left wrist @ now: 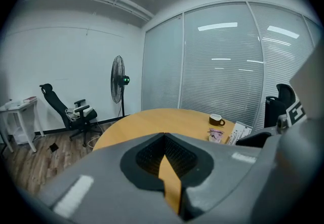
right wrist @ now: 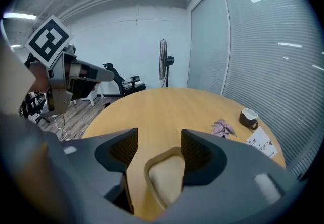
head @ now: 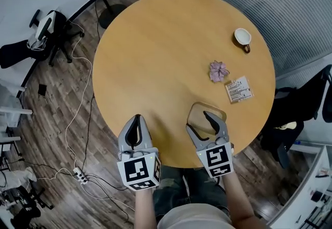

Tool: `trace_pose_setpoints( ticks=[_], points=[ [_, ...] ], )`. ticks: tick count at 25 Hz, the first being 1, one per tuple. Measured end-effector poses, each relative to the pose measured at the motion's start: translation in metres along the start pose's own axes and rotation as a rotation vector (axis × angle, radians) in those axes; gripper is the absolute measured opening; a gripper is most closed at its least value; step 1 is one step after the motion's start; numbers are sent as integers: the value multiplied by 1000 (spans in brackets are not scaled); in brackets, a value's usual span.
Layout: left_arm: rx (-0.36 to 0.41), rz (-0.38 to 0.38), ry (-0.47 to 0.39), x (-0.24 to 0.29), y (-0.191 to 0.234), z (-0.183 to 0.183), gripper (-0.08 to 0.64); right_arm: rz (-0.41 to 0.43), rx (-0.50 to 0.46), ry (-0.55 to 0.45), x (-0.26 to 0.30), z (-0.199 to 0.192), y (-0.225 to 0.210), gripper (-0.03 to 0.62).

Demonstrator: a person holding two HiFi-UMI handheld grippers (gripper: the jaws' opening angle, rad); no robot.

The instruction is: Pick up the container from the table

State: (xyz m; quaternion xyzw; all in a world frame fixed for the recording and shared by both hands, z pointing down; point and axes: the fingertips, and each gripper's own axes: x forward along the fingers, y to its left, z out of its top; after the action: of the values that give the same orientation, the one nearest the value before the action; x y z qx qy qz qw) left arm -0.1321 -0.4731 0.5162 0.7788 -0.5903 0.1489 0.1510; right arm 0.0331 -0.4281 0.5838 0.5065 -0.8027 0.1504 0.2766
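Note:
A shallow tan container with rounded corners lies on the round wooden table near its front edge. My right gripper stands open over it, one jaw on each side. In the right gripper view the container lies between the jaws, close to the right pad; I cannot tell if that pad touches it. My left gripper is over the table's front edge, to the left of the container, jaws shut with nothing in them. In the left gripper view only a thin sliver of table shows between the pads.
At the table's right side stand a white cup with a dark handle, a small pink flower-like thing and a printed card. A fan stand, office chairs and cables are on the floor to the left. Glass walls with blinds stand behind.

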Motion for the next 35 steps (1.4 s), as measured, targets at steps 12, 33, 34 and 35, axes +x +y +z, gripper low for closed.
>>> trace_pose_setpoints(
  ticks=[12, 33, 34, 35],
  points=[
    [-24, -25, 94, 16, 0, -42, 0, 30, -41, 194, 22, -68, 14, 272],
    [-44, -21, 142, 14, -5, -70, 0, -16, -174, 427, 31, -123, 7, 51],
    [-45, -19, 140, 13, -4, -69, 0, -21, -166, 419, 30, -120, 7, 51],
    [-47, -15, 138, 12, -3, -68, 0, -25, -158, 409, 30, -117, 7, 49]
  ],
)
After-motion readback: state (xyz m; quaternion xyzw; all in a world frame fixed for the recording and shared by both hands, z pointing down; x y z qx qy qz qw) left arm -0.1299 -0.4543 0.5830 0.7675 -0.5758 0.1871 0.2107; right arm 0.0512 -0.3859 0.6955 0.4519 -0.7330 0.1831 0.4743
